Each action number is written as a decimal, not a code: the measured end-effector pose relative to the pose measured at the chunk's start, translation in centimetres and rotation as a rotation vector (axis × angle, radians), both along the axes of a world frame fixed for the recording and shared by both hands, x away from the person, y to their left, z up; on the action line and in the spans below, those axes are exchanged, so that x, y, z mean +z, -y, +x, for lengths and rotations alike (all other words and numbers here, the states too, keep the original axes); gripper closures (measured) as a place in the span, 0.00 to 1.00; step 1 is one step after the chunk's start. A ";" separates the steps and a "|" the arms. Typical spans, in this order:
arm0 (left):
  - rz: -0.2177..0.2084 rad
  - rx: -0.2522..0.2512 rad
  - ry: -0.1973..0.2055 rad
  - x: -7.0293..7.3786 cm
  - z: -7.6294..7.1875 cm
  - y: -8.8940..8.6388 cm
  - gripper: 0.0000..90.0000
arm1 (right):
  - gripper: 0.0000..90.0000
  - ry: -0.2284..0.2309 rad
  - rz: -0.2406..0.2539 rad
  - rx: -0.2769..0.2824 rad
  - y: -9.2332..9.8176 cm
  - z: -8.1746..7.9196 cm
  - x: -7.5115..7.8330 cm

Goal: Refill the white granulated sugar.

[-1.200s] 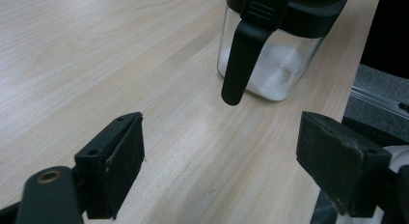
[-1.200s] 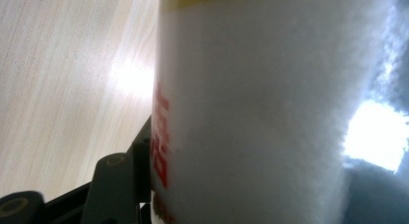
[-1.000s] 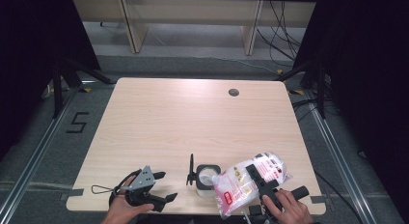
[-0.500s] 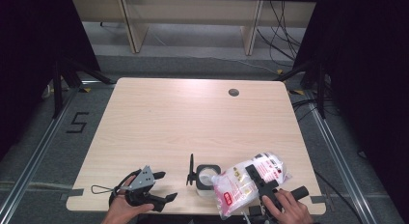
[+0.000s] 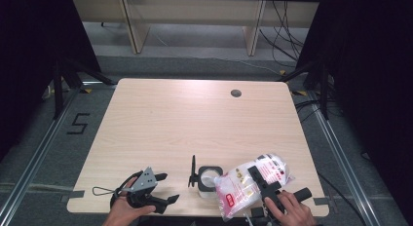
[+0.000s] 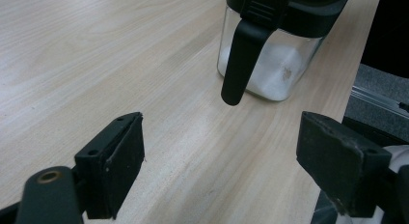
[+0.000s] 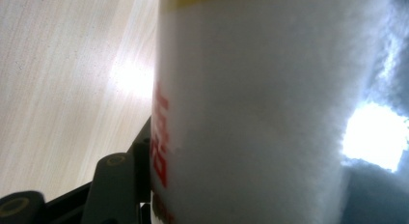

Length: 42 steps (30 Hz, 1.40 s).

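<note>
The bag of white powder [image 5: 251, 184] is gripped by the right tool [image 5: 265, 187] — left tool [image 5: 163, 189] wide, empty — and powder could be spilled past the jar [image 5: 209, 177] if tipped fast.

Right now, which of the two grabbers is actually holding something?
The right gripper: its jaws clamp the white bag with red print. The left gripper stands open and empty, beside the glass jar on the table.

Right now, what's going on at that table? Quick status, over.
Left gripper open, holding nothing, facing the jar. Right gripper clamped on the white bag beside it. Jar lid flipped up, nothing blocking.
</note>
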<state>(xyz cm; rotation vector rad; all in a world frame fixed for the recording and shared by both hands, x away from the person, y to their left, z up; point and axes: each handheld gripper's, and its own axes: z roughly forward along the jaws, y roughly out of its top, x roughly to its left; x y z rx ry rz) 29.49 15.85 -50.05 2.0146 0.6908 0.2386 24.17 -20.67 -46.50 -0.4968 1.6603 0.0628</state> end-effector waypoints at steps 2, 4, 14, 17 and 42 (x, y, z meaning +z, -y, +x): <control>0.002 -0.001 0.001 0.0 0.0 0.0 0.19 | 0.48 0.001 -0.002 0.002 0.0 0.0 0.0; 0.001 -0.001 0.000 0.0 0.0 0.0 0.19 | 0.48 0.008 0.005 0.009 0.0 0.0 0.0; -0.003 -0.002 0.003 0.0 0.1 0.0 0.19 | 0.49 0.002 0.000 0.002 0.0 0.0 0.0; 0.001 0.000 0.000 0.0 0.0 0.0 0.19 | 0.49 -0.001 0.008 -0.002 0.0 0.0 0.0; 0.001 -0.001 -0.001 0.0 0.0 0.0 0.19 | 0.49 0.043 -0.036 0.037 -0.2 0.0 0.3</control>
